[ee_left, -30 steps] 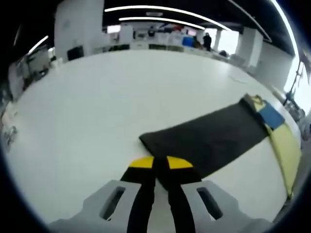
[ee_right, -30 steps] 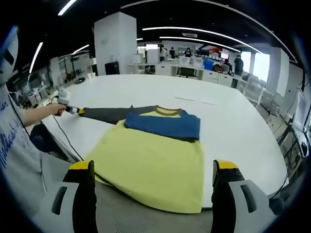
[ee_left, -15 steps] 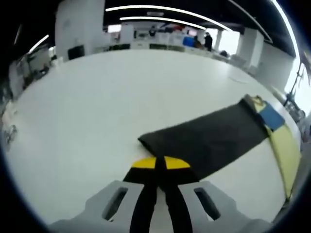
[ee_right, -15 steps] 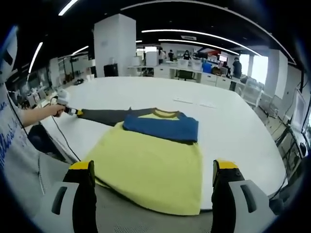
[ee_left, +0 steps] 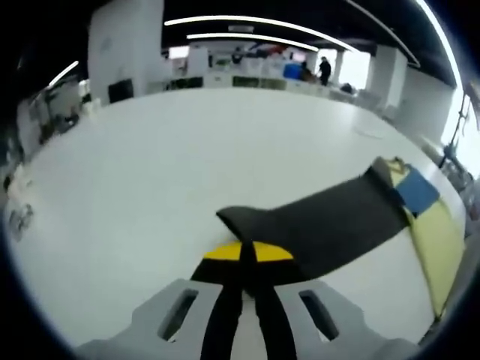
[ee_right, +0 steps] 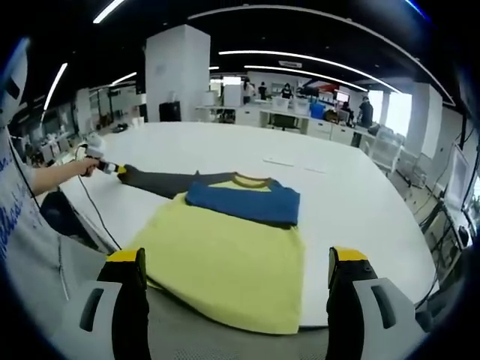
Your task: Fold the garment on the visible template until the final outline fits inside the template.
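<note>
While the garment point(ee_right: 225, 251) lies spread on the white table point(ee_right: 345, 202), its yellow body reaches the near edge between the right gripper's point(ee_right: 234, 300) two jaws, which stand wide apart and hold nothing. A blue sleeve point(ee_right: 244, 202) is folded across the chest, and a dark grey sleeve point(ee_left: 322, 225) stretches out toward the left side. At the cuff of that dark sleeve, the left gripper point(ee_left: 245, 253) has its yellow-tipped jaws pressed together on the cloth, seen close in the left gripper view. In the right gripper view a person's hand point(ee_right: 84, 166) grips that tool at the table's far left corner, well apart from the right gripper.
</note>
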A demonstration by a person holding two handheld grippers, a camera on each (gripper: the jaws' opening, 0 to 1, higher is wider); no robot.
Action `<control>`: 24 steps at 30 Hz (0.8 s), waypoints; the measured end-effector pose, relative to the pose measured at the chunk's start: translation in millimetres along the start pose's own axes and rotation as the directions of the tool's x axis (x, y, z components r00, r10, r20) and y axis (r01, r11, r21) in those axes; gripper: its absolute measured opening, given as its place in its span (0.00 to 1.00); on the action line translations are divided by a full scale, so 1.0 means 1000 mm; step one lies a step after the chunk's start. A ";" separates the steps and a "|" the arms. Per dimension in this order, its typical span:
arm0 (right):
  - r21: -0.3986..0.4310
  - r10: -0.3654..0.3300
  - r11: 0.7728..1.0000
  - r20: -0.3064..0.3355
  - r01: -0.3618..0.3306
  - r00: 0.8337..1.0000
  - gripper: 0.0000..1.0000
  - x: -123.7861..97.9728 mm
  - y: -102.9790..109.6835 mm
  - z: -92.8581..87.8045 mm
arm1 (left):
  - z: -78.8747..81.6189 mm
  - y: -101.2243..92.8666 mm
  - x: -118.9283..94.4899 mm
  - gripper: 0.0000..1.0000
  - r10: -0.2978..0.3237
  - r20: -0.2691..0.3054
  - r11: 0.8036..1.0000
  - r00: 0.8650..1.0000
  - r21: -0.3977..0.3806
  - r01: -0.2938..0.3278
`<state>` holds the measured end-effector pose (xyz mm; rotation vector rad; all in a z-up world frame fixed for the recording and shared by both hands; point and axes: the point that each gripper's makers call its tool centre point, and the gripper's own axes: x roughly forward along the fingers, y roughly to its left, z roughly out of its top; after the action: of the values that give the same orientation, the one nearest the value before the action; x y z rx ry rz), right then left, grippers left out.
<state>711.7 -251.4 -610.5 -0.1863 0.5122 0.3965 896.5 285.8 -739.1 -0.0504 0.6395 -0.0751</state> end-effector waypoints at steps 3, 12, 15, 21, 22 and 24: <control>-0.004 0.009 1.000 -0.007 -0.009 1.000 1.00 0.000 -0.001 0.000 | 0.011 -0.008 -0.010 0.00 -0.002 0.031 1.000 1.000 0.010 0.001; -0.012 0.049 0.999 -0.026 -0.049 0.998 1.00 -0.011 -0.010 -0.003 | 0.044 -0.037 -0.040 0.00 -0.012 0.113 0.999 0.994 0.048 0.006; -0.023 0.062 0.998 -0.038 -0.063 0.997 1.00 -0.013 -0.014 -0.006 | 0.055 -0.045 -0.049 0.00 -0.008 0.134 0.998 0.991 0.069 -0.002; -0.023 0.092 0.995 -0.038 -0.092 0.995 1.00 -0.013 -0.017 -0.008 | 0.077 -0.057 -0.069 0.00 0.002 0.190 0.996 0.982 0.084 -0.018; -0.023 0.098 0.995 -0.038 -0.099 0.995 1.00 -0.013 -0.017 -0.009 | 0.082 -0.060 -0.073 0.00 0.006 0.206 0.995 0.979 0.091 -0.026; -0.022 0.113 0.993 -0.041 -0.114 0.993 1.00 -0.012 -0.017 -0.010 | 0.089 -0.064 -0.079 0.00 0.011 0.219 0.994 0.976 0.101 -0.034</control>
<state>704.9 -273.5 -611.9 -0.1891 0.5584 0.5111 882.9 231.2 -616.4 0.0487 0.4151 -0.0799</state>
